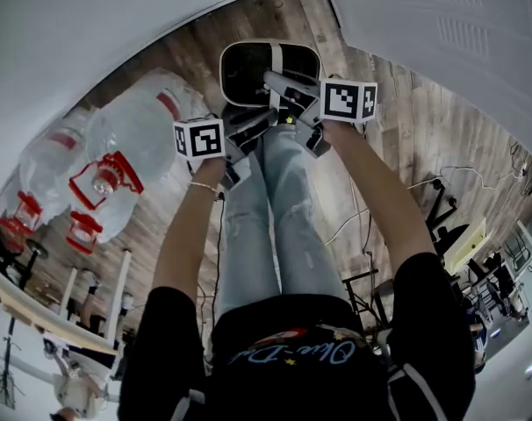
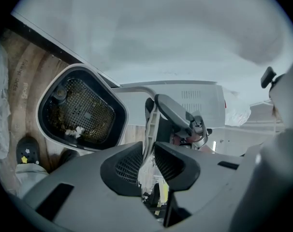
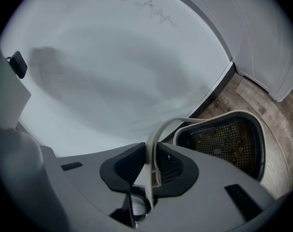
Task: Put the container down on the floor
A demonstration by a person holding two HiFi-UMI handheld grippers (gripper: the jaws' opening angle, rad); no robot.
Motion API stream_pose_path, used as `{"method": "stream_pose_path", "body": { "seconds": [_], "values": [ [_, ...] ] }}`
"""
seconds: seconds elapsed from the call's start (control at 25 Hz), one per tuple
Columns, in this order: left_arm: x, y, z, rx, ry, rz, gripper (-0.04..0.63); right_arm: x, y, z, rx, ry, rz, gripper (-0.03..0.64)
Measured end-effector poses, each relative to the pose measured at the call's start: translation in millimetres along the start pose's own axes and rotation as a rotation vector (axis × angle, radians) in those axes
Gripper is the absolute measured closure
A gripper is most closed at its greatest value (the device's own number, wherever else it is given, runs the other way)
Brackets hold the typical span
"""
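Left claw (image 2: 147, 153): it is closed on the thin white handle (image 2: 151, 124) of the container; the handle is pressed between the two dark pads and rises out of them.
Right claw (image 3: 151, 166): it is also clamped on the same handle, which is seen to bend over from the pads toward the container's rim.
Left arm (image 1: 183, 244): it is stretched forward and down, nearly straight, with a bracelet (image 1: 204, 189) at the wrist; the hand is mostly covered by the marker cube (image 1: 200, 139).
Right arm (image 1: 384, 200): it is stretched in the same manner and reaches a little further than the left; its marker cube (image 1: 348, 101) is seen just beside the container.
Meeting of the claws: both are brought together from the two sides, over the near edge of the container.
Container (image 1: 248, 44): a white-rimmed box with a black mesh inside, held by its handle in front of the person's legs (image 1: 266, 226), close to the white wall (image 1: 90, 24). Whether its bottom touches the floor cannot be told.
Floor (image 1: 406, 139): wooden planks.
Water bottles (image 1: 134, 139): large clear ones with red handles, lying to the left, apart from the container.
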State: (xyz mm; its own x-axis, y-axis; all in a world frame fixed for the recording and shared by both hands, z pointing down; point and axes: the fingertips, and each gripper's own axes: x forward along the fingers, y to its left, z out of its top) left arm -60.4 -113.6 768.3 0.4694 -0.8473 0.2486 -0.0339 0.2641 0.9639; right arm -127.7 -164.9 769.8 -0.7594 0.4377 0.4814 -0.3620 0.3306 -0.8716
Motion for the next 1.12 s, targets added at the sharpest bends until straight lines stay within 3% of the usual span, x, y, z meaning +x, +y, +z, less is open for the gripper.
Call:
{"method": "stream_pose_path", "body": {
  "seconds": [0.4,0.96,1.12],
  "values": [
    [23,52,-5,-0.072,-0.004,0.052,0.526,15,-53,-10,-0.016,0.017,-0.076,0.563],
    [48,81,-19,-0.083,0.066,0.138,0.518,12,-96,-20,0.009,0.044,-0.173,0.563],
    [56,80,-18,-0.063,0.086,0.144,0.471,13,-103,-18,-0.002,0.042,-0.201,0.561]
  ]
}}
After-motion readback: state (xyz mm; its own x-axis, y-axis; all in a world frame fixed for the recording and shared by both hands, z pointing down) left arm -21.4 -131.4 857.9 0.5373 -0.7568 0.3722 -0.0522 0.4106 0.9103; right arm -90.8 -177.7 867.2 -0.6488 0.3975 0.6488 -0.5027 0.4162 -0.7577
